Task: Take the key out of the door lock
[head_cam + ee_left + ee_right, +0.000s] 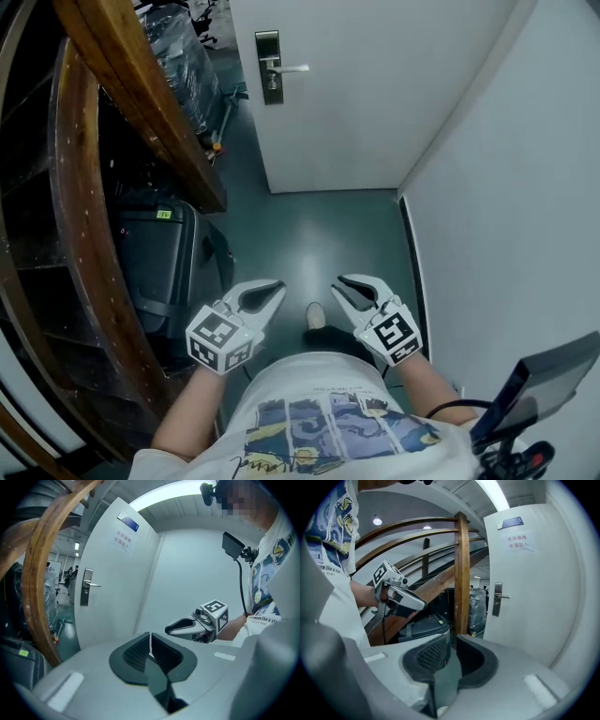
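A white door (375, 94) stands closed at the end of a narrow corridor. On it sits a metal lock plate (268, 66) with a lever handle (292, 68). The plate also shows in the left gripper view (86, 587) and the right gripper view (498, 599). The key is too small to make out. My left gripper (278, 284) and right gripper (339, 281) hang side by side close to my body, well short of the door. Both are shut with nothing between the pads (138, 651) (433, 653).
A curved wooden stair rail (84, 234) runs along the left, with a black suitcase (159, 262) under it. Plastic-wrapped goods (183, 56) stand left of the door. A plain wall (525, 187) closes the right side. The green floor (319, 234) leads to the door.
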Motion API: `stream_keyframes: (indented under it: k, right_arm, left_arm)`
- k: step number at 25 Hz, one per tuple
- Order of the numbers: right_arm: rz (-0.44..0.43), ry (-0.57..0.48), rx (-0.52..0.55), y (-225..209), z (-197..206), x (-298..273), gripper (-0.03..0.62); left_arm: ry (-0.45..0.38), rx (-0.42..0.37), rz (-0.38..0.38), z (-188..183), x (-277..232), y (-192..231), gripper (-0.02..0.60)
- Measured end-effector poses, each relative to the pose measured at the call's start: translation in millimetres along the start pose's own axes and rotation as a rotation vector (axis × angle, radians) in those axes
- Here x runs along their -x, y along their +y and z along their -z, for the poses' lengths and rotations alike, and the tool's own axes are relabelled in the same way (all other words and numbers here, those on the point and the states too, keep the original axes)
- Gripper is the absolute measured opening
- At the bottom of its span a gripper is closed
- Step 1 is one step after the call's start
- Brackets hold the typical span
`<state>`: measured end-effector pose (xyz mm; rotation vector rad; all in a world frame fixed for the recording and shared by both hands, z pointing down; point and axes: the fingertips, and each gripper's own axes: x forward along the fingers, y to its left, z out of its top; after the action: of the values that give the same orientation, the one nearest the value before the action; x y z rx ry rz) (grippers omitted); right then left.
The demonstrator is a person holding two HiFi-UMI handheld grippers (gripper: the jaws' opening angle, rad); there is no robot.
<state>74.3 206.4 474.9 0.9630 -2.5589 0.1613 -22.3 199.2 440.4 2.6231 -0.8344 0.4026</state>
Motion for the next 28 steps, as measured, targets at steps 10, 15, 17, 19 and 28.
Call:
stream_keyframes:
  k: [10, 15, 17, 19, 28]
  right_arm:
    - [-0.072, -0.018, -0.006, -107.4, -37.8, -82.7, 0.058]
    - [-0.048, 0.015, -0.036, -147.6, -43.2, -145.5, 0.06]
    - [-0.037, 0.022, -0.074, -162.0, -46.7, -172.9, 0.063]
    - [-0.022, 0.023, -0.127, -176.7, -53.5, -198.9, 0.064]
    - [0.124, 0.009, -0.264, -237.7, -93.0, -304.3, 0.064]
  left_arm:
    - [-0.062, -0.051, -0.05, -102.0, -71.4, 97.7, 0.075]
    - [-0.103, -0.069, -0.064, -142.0, -79.5, 174.4, 0.112]
    - [-0.109, -0.078, -0.061, -156.4, -83.8, 208.3, 0.133]
    - [-0.118, -0.088, -0.049, -173.5, -88.9, 242.2, 0.148]
    - [-0.115, -0.14, 0.021, -245.1, -118.4, 386.1, 0.197]
